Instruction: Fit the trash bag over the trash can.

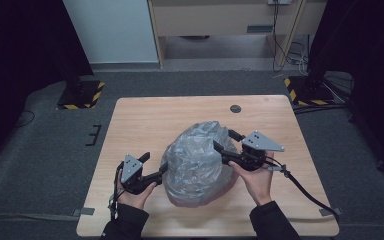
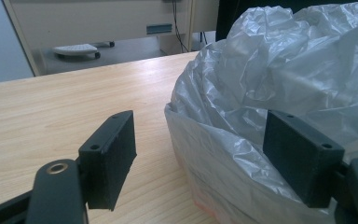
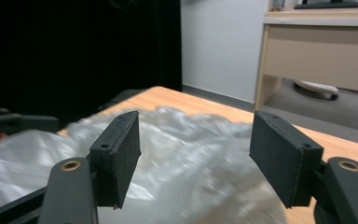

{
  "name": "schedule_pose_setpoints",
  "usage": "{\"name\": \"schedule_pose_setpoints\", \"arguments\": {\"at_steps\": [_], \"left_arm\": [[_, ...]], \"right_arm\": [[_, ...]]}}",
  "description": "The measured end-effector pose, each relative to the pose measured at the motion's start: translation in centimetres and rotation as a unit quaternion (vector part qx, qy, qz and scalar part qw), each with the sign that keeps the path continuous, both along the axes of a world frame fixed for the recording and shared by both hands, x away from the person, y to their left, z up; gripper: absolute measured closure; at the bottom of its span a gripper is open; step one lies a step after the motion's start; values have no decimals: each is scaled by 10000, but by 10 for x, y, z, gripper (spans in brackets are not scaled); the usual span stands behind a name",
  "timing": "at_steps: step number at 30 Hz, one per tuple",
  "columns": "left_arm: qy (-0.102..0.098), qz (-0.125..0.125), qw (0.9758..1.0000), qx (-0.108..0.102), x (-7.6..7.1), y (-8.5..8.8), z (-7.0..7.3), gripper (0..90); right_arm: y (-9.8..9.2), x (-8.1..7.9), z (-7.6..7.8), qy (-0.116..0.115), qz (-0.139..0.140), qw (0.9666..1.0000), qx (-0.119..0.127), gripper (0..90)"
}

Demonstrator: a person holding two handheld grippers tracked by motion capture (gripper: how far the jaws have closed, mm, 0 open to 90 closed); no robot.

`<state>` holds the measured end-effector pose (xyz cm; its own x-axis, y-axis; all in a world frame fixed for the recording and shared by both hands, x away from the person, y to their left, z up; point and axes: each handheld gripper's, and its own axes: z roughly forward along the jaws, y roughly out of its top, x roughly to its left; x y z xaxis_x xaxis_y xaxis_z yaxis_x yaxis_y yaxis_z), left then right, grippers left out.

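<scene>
A crumpled, translucent grey plastic bag [image 1: 197,160] bulges in the middle of the wooden table [image 1: 145,115], with something reddish faintly visible at its base. My left gripper [image 1: 155,164] is at the bag's left side, low to the table. In the left gripper view its jaws stand apart, and the bag's [image 2: 270,79] rim lies between them without being pinched. My right gripper [image 1: 223,138] hovers at the bag's upper right. Its jaws are wide apart over the blurred plastic [image 3: 182,158], gripping nothing.
A small dark round grommet [image 1: 236,108] sits near the table's far edge. Two stands with yellow-and-black bases [image 1: 82,95] [image 1: 305,92] flank the table on the grey carpet. A light wooden desk [image 1: 220,20] stands behind. The right gripper's cable [image 1: 305,190] trails over the table's near right.
</scene>
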<state>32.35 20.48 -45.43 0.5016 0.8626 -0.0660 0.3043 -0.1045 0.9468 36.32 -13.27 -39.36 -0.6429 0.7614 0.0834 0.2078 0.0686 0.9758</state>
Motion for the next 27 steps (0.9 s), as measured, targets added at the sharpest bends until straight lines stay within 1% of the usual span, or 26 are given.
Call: {"name": "schedule_pose_setpoints", "arguments": {"at_steps": [1,3,4,5,6,9,10,11,12,13,14,19,21,22,23,25,27], "left_arm": [[0,0,10000,0,0,0,0,252],[-5,4,10000,-3,0,0,0,252],[-2,4,10000,-1,0,0,0,252],[8,-1,10000,1,0,0,0,252],[5,2,10000,13,0,-1,-1,252],[5,-2,10000,20,0,-1,-1,253],[6,-3,10000,14,0,-1,-1,254],[6,-3,10000,14,0,-1,-1,254],[1,5,10000,17,0,-1,-1,254],[3,14,10000,14,0,0,-1,254],[11,27,10000,13,1,0,-1,254],[1,38,10000,5,1,1,-1,255],[-6,34,10000,-4,1,1,-1,255],[-14,36,10000,-11,1,1,-1,255],[-14,36,10000,-11,1,1,-1,255],[-19,33,10000,-14,1,1,-1,255],[-22,36,10000,-11,1,1,-1,255]], "right_arm": [[0,0,0,0,0,10000,0,336],[4,-3,3,-42,108,9999,46,338],[10,-7,4,-25,238,9997,52,338],[10,-7,4,-25,238,9997,52,338],[14,-8,3,-19,302,9995,43,338],[25,-11,-3,74,511,9986,-77,332],[31,-11,-9,152,608,9979,-173,332],[31,-11,-9,152,608,9979,-173,332],[35,-11,-15,181,643,9973,-307,331],[35,-11,-15,181,643,9973,-307,331],[38,-11,-20,221,659,9968,-401,331],[40,-7,-23,313,690,9962,-436,335],[39,-5,-24,326,689,9956,-537,335],[40,-4,-26,361,712,9947,-655,336],[40,-4,-26,361,712,9947,-655,336],[41,-3,-29,379,748,9934,-780,337],[42,-3,-31,331,769,9931,-823,341]]}}
